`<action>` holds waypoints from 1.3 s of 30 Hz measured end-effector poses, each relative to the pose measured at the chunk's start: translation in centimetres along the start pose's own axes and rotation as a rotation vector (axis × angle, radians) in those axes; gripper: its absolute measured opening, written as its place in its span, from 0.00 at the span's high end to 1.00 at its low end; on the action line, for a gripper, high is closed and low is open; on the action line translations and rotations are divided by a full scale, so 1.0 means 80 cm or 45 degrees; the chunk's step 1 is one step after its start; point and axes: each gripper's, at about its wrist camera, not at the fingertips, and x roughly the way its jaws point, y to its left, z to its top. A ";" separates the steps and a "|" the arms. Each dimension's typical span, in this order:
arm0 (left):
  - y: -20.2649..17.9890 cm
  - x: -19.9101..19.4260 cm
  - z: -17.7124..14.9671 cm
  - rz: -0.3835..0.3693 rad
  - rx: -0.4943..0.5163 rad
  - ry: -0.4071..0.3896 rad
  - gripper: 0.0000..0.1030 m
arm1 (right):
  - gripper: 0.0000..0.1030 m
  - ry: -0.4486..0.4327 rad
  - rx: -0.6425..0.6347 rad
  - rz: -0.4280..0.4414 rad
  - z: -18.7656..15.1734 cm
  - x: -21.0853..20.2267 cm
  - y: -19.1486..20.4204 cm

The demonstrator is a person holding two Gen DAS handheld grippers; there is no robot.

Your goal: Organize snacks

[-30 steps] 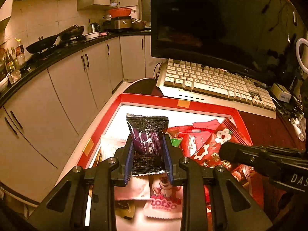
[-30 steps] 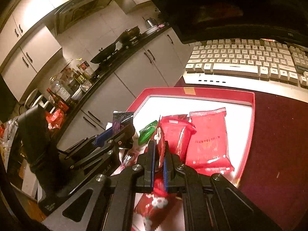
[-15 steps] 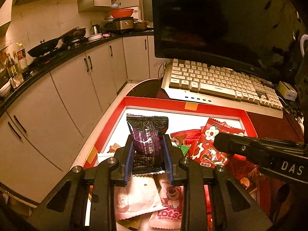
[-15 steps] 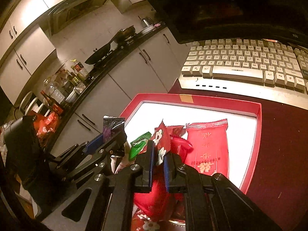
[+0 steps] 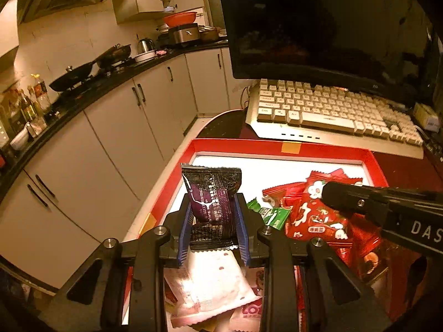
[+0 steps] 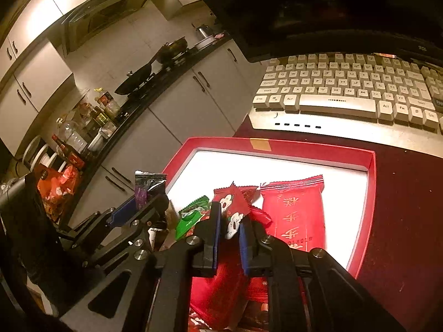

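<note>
Jaws of the left gripper (image 5: 213, 221) clamp a purple snack packet (image 5: 211, 202); the right gripper (image 6: 229, 238) is opening around a red cartoon packet (image 6: 231, 210).

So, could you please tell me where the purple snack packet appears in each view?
Left wrist: purple snack packet centre frame, upright in the left claw.
Right wrist: left of centre, above the tray's left edge.
Shared landmark: the white keyboard behind the red tray.
</note>
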 end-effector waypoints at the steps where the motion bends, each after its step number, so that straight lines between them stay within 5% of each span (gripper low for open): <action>1: -0.001 0.000 -0.001 0.012 0.007 0.000 0.74 | 0.87 -0.002 -0.003 -0.005 -0.001 -0.001 0.000; 5: -0.001 -0.003 -0.005 0.076 0.020 0.004 0.44 | 0.74 -0.007 -0.028 -0.036 -0.007 -0.007 0.004; 6: -0.001 -0.005 -0.006 0.084 0.021 -0.001 0.43 | 0.69 -0.013 -0.041 -0.056 -0.009 -0.009 0.006; 8: -0.001 -0.009 -0.009 0.097 0.025 -0.001 0.42 | 0.45 -0.024 -0.062 -0.100 -0.013 -0.015 0.010; 9: -0.001 -0.012 -0.010 0.103 0.030 0.000 0.42 | 0.42 -0.036 -0.071 -0.118 -0.015 -0.018 0.013; 29: -0.011 -0.120 -0.048 0.175 0.079 -0.148 0.36 | 0.39 -0.237 -0.201 -0.210 -0.084 -0.140 0.073; 33: -0.013 -0.149 -0.053 0.223 0.092 -0.227 0.20 | 0.37 -0.298 -0.220 -0.228 -0.099 -0.171 0.085; 39: -0.002 -0.178 -0.057 0.215 0.059 -0.289 0.20 | 0.32 -0.365 -0.266 -0.253 -0.118 -0.208 0.102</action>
